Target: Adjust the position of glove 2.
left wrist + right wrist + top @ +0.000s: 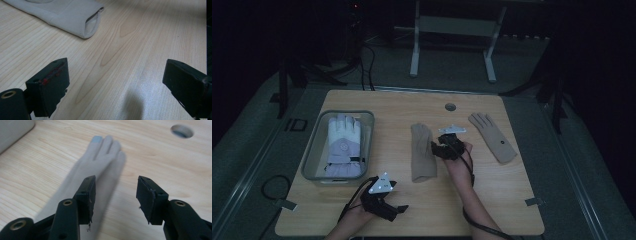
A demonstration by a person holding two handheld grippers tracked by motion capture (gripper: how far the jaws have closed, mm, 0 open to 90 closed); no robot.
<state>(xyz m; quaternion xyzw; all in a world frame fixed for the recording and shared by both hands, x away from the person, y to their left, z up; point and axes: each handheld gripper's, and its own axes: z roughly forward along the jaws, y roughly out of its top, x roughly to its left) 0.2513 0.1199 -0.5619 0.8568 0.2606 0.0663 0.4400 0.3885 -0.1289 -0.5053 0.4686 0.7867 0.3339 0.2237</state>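
On the wooden table [492, 185] lies a soft, floppy tan glove [422, 152]. The right gripper [115, 195] hovers above it, fingers apart and empty. Best pinch its cuff.

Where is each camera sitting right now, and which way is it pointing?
High view: above the person's side, looking forward and down on the table; shows both forearms, the left gripper, the right gripper, a bin holding a white glove, and two beige gloves.
Left gripper view: low over the wood, facing the middle beige glove's cuff; its wide-apart jaws show.
Right gripper view: over the middle beige glove, facing its fingertips; its parted jaws show.
Shared: all three show the middle beige glove.
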